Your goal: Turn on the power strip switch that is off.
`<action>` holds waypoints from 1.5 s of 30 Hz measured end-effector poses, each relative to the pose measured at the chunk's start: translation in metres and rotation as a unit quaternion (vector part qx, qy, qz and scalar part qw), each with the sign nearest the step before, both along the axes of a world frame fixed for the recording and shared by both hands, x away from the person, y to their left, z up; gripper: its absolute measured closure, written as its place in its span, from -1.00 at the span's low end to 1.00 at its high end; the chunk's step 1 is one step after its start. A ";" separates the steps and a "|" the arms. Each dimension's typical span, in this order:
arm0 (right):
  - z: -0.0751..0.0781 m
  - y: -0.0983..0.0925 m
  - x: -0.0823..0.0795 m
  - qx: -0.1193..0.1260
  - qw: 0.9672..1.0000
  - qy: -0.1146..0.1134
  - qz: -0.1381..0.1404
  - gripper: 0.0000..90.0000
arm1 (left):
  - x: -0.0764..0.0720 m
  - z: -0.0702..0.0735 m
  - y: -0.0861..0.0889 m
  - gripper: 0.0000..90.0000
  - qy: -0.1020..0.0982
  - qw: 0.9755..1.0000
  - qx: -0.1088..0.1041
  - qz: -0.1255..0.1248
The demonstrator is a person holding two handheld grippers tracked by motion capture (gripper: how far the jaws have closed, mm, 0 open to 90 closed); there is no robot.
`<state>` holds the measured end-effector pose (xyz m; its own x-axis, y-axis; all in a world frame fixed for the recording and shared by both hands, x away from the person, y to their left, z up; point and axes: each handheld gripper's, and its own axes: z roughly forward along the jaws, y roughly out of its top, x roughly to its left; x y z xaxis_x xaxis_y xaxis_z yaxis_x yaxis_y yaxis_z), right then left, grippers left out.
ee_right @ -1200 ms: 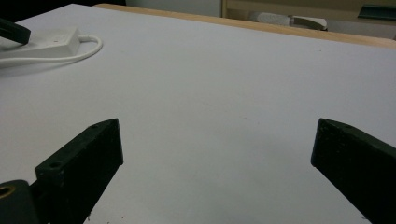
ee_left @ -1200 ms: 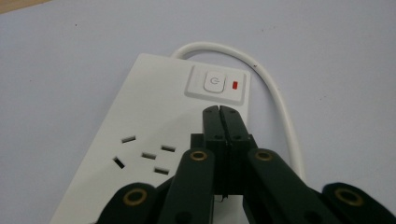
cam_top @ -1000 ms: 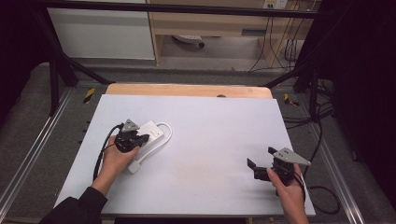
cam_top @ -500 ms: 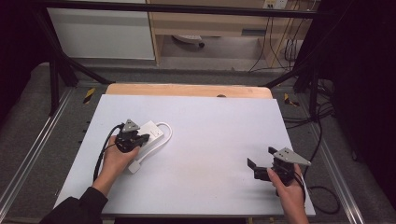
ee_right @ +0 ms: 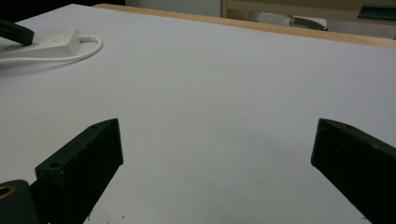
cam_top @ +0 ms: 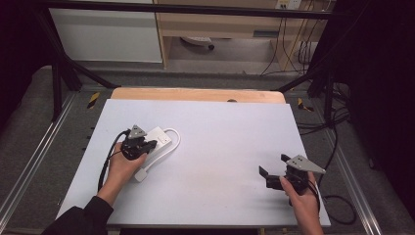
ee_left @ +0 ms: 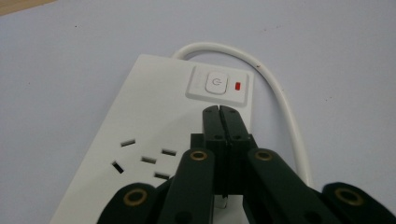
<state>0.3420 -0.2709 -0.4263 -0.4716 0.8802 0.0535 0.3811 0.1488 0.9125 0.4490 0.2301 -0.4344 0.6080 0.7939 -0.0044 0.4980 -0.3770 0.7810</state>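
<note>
A white power strip lies on the white table at the left, its white cord looping back toward the person and ending in a plug. On its far end sit a white power button and a red indicator. My left gripper is shut with nothing between its jaws, tips hovering just short of the button. My right gripper rests open near the front right of the table, its jaws wide apart over bare surface. The strip is far off at the upper left in the right gripper view.
The white tabletop has a wooden strip along its far edge. Black frame rails run along both sides. Cables hang at the right of the table.
</note>
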 end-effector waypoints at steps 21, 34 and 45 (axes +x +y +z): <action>0.000 0.000 0.000 0.001 1.000 0.001 -0.001 -0.94 | -0.004 0.006 0.001 0.93 -0.025 0.999 -0.036 -0.002; 0.000 0.000 0.000 0.000 1.000 0.000 0.000 -0.94 | -0.007 0.011 -0.003 0.55 -0.050 0.997 -0.055 -0.005; 0.000 0.000 0.000 0.000 1.000 0.001 0.000 -0.94 | -0.009 0.015 -0.005 0.15 -0.061 0.995 -0.075 -0.004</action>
